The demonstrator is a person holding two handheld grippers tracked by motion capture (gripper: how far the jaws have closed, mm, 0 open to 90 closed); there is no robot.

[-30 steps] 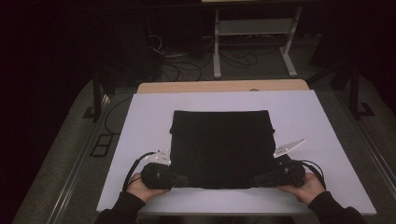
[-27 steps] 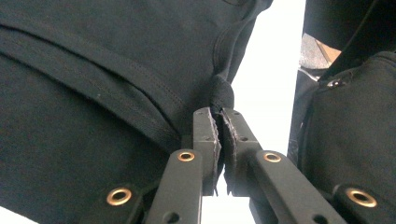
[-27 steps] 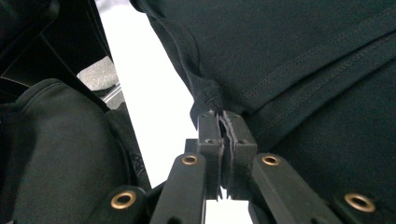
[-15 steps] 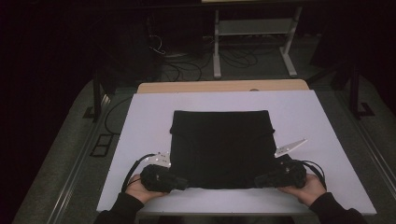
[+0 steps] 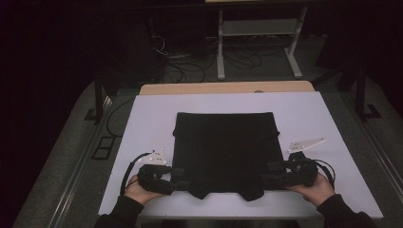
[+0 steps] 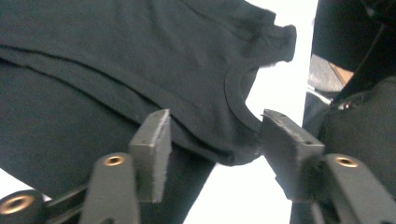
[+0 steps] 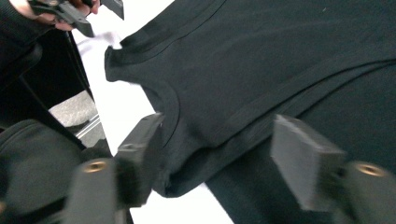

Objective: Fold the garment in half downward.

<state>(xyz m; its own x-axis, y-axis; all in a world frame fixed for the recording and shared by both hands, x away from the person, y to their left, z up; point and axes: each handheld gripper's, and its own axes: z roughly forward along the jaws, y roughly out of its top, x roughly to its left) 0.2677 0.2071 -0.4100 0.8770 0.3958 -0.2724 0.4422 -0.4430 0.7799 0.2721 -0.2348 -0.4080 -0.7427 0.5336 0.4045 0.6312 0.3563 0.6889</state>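
A black T-shirt lies folded flat in the middle of the white table, neckline toward the person. My left gripper lies at its near left corner and my right gripper at its near right corner, each held in a hand. In the left gripper view the jaws have just been opening; the shirt's shoulder corner lies between the pads, untouched. The right gripper's jaws have likewise just been opening around the other shoulder, and the pads stand off the cloth.
The table's front edge runs just under both hands. A wooden tabletop adjoins the far edge. A metal stand and cables sit on the dark floor behind. The person's other hand shows at the right gripper view's top left.
Both hands stay at the shirt's near corners. The jaws of each gripper stand wider apart than before, and the shirt's near edge lies down on the table.
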